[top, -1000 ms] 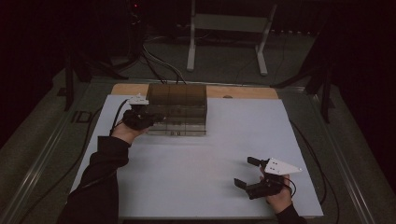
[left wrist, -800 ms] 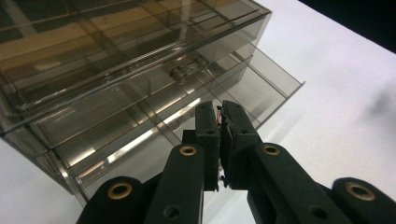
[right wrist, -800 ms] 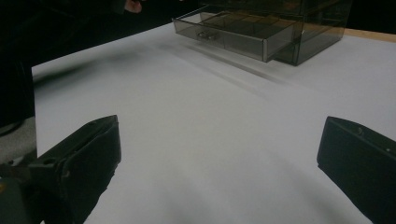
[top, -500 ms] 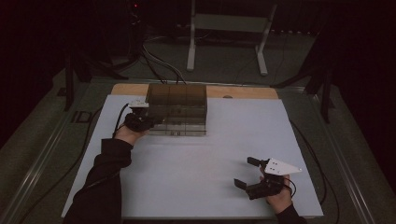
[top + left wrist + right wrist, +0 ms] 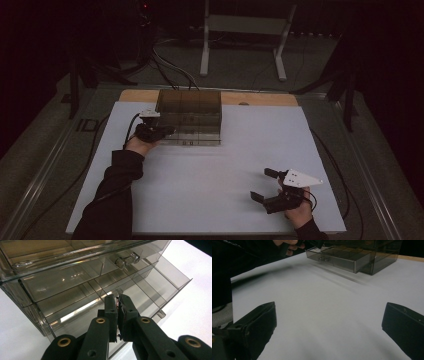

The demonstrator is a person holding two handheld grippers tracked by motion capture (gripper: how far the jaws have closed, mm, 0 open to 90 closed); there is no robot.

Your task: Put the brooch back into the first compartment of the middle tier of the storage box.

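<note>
Smoky drawer box (image 5: 190,116) at desk's 11 o'clock, lower drawer (image 5: 338,260) already part open. Left gripper (image 5: 117,301) jaws together at drawer front; right gripper (image 5: 265,185) jaws apart, idle at 5 o'clock. Drawer work unfinished.

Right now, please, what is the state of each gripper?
Left gripper: closed, jaws together at the drawer organizer, nothing visibly held.
Right gripper: open, empty, over the white table.
</note>
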